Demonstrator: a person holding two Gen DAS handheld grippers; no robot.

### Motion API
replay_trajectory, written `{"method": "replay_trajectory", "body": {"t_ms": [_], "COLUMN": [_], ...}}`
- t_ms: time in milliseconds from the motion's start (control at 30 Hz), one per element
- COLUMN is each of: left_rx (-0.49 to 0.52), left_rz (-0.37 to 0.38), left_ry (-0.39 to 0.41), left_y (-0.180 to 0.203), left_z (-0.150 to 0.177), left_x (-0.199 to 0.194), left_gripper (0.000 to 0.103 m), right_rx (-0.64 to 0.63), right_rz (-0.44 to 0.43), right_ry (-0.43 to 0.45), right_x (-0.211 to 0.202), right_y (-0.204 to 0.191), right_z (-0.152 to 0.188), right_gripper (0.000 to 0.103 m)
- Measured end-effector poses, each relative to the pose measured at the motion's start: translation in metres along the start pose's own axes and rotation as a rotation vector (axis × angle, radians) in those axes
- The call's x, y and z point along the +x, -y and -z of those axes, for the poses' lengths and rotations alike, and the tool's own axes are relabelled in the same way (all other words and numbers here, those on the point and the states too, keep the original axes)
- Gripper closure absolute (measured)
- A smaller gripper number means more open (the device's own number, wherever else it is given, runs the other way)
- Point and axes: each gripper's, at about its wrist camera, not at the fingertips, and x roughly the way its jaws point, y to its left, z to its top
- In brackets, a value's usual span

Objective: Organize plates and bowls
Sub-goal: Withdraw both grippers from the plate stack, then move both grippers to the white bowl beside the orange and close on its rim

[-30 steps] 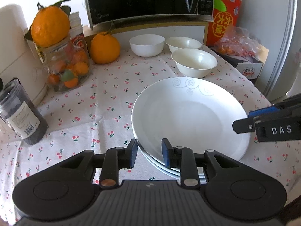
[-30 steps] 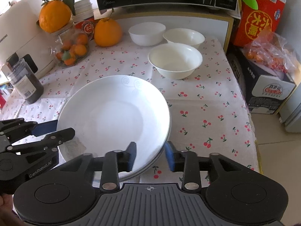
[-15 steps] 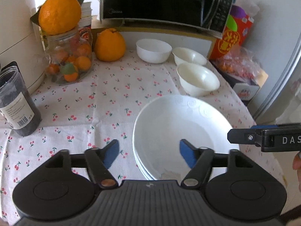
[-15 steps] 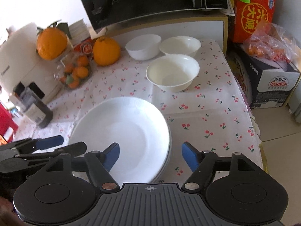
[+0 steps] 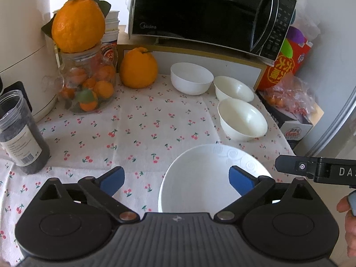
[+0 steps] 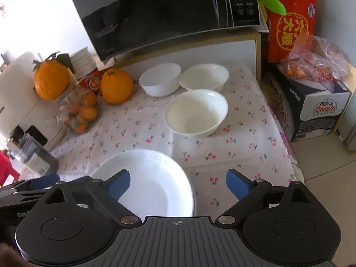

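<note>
Item: stack of white plates (image 6: 153, 184), top one with a faint swirl relief near its far rim, lying on the cherry-print tablecloth (image 5: 142, 129) at the near edge of the table; several rims show at its right side in the right wrist view. Item: left gripper (image 5: 176, 181), blue-padded fingers (image 5: 112, 179) spread wide, holding nothing, above the near-left part of the plates; its right finger overlaps the plate in view, its left one sits over bare cloth. Item: right gripper (image 6: 178, 184), fingers likewise spread wide and empty, left pad over the plates, right pad over the cloth beside them. Item: three white bowls, upright and separate, grouped at the far right of the table: nearest bowl (image 6: 195, 113) beyond the plates, a second bowl (image 6: 203, 76) behind it, a third bowl (image 6: 160, 79) to the left of the second, the last two touching or nearly so. Item: large orange (image 5: 138, 67) on the cloth left of the bowls. Item: glass jar (image 5: 87, 84) of small citrus, with another large orange (image 5: 78, 24) resting on its mouth. Item: dark canister (image 5: 21, 135) with a white label, near left edge. Item: black microwave (image 5: 209, 15) on a raised shelf behind the bowls. Item: red carton (image 6: 291, 17) and a clear bag of orange items (image 6: 313, 57) on a box, right of the table.
</note>
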Motion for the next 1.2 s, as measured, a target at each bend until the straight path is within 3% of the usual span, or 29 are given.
{"method": "replay_trajectory", "body": {"t_ms": [367,500,767,933,1067,1200], "left_rx": [-0.006,-0.016,-0.05,-0.067,-0.046,-0.036], "left_rz": [-0.024,-0.047,-0.087,-0.064,0.001,0.061], "left_ry": [0.006,-0.002,0.049,0.089,0.132,0.154], "left_y": [0.003,0.002,0.004,-0.004,-0.01,-0.015], "left_z": [-0.026,-0.047,-0.096,-0.106,-0.106,-0.107], "left_x": [0.025,0.043,0.086,0.115,0.135,0.154], "left_gripper": [0.001,0.001,0.001,0.001,0.005,0.021], "right_rx": [0.112,0.178,0.066,0.018,0.01,-0.025], "right_rz": [0.033,-0.006,-0.032,-0.044,-0.042,-0.053], "right_ry": [0.033,0.043,0.092,0.083,0.101,0.11], "right_x": [0.019,0.03,0.082,0.123,0.154,0.179], "right_y": [0.021,0.026,0.016,0.011,0.009,0.001], "right_z": [-0.03,-0.056,-0.118,-0.148,-0.169,-0.181], "right_gripper": [0.008,0.008,0.008,0.008,0.008,0.012]}}
